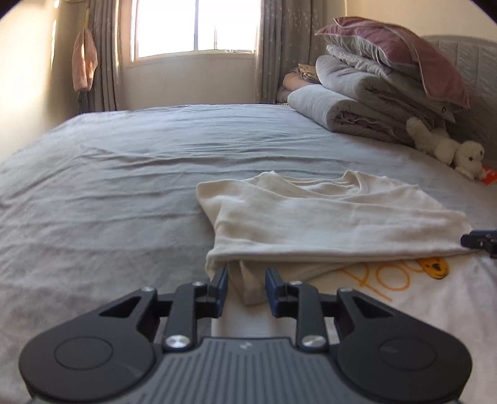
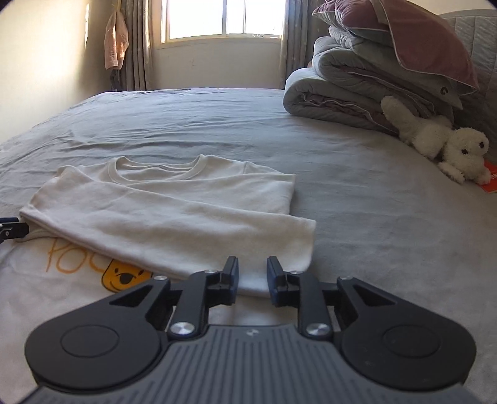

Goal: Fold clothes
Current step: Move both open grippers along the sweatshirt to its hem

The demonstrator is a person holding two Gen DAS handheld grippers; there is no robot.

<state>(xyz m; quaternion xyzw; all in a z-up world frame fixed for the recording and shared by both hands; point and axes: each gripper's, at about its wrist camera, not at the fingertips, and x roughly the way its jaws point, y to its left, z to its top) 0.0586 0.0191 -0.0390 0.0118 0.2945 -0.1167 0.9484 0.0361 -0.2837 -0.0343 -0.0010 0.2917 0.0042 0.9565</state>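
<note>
1. The left gripper (image 1: 247, 287) sits low over the near edge of the bed, its fingers (image 1: 221, 287) parted with a slack fold of the cream T-shirt (image 1: 326, 217) between them; the pads do not press on the cloth.
2. The right gripper (image 2: 253, 276) mirrors it at the shirt's other near corner, fingers (image 2: 232, 275) likewise apart and the white hem lying loose in the gap. Judging by this, both corners have been let go so that the fold can settle flat.
3. The T-shirt lies near the bed's near edge, its upper part doubled over toward the grippers, collar farthest away. An orange bear print (image 2: 124, 276) and lettering show where the layer beneath is uncovered.
4. The grey bedsheet (image 1: 124, 161) is soft and creased, so cloth will drag rather than slide.
5. At the far right corner a stack of folded quilts (image 1: 357, 96) carries a mauve pillow (image 1: 403, 52), with a white plush dog (image 2: 450, 146) beside it.
6. Beyond are a bright window (image 1: 195, 28), grey curtains (image 1: 105, 56) and a hanging pink towel (image 1: 84, 62).
</note>
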